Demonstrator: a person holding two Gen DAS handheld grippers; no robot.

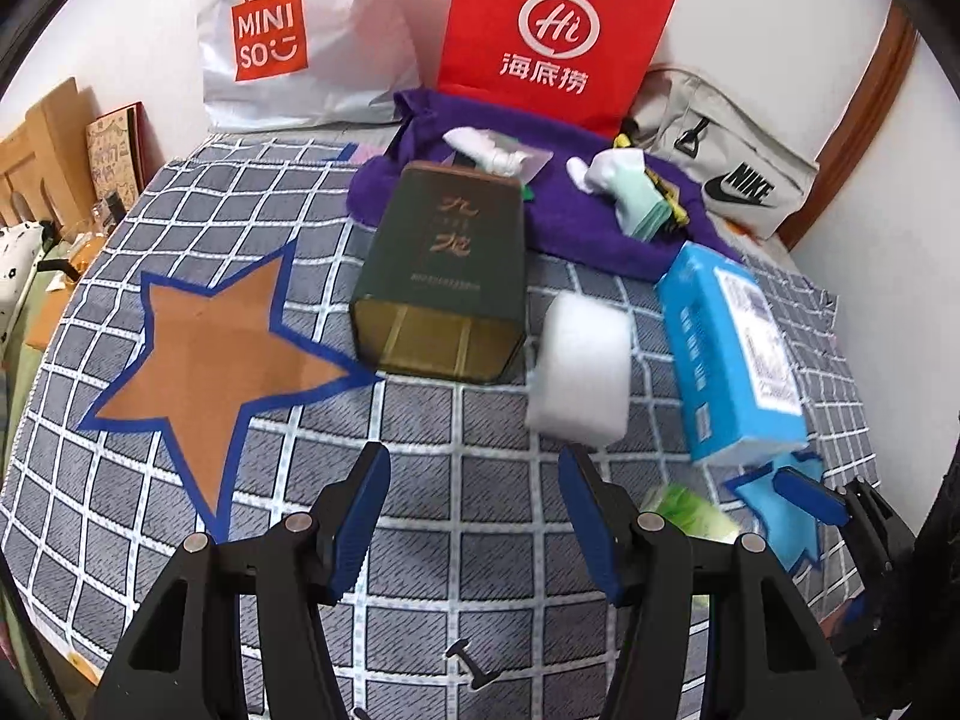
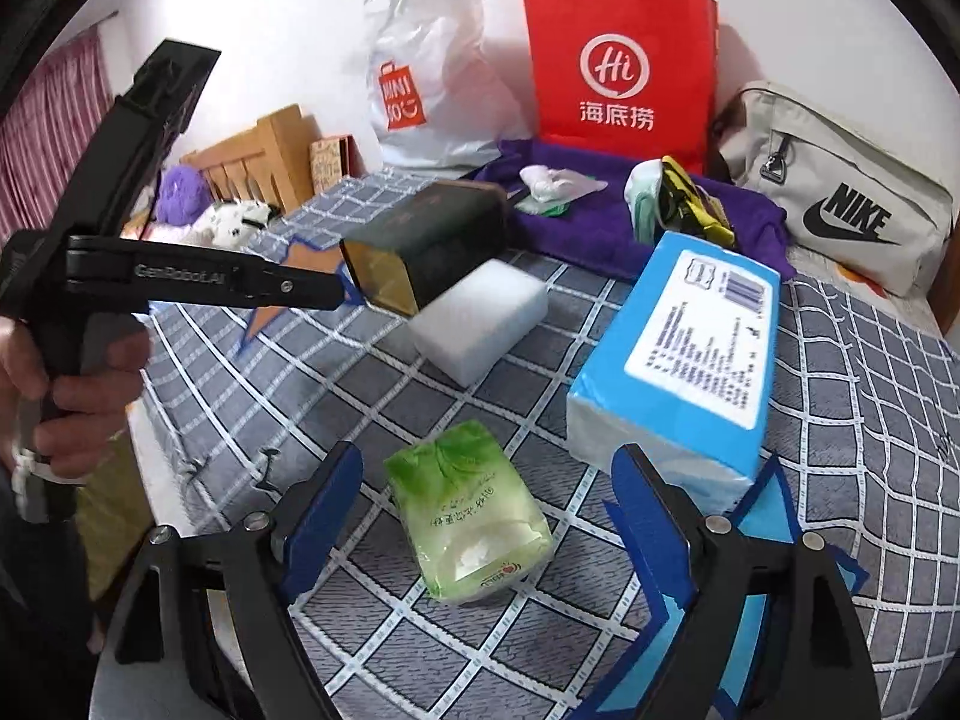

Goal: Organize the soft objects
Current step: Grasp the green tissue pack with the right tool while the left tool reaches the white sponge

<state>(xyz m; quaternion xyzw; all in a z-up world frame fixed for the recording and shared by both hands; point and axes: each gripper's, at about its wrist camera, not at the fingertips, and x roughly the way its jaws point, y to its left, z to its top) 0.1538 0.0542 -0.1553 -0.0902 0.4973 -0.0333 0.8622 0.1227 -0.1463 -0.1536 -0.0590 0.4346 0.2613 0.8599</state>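
Observation:
A small green tissue pack (image 2: 468, 516) lies on the checked bedcover between the fingers of my right gripper (image 2: 486, 471), which stands open with its pads clear of the pack. Just behind it lies a large blue tissue pack (image 2: 678, 360), resting on a blue star mark (image 2: 756, 534). A white foam block (image 1: 582, 366) sits beyond my left gripper (image 1: 474, 468), which is open and holds nothing. The green pack (image 1: 684, 510) shows partly behind the left gripper's right finger. A brown star mark with a blue edge (image 1: 216, 348) lies to the left.
A dark green tin (image 1: 444, 276) lies on its side beside the foam block. Behind it a purple towel (image 1: 576, 228) carries white gloves and small items. Against the wall stand a white bag (image 1: 288, 42), a red bag (image 1: 552, 36) and a grey Nike bag (image 1: 732, 174). A hand (image 2: 78, 396) holds the left gripper.

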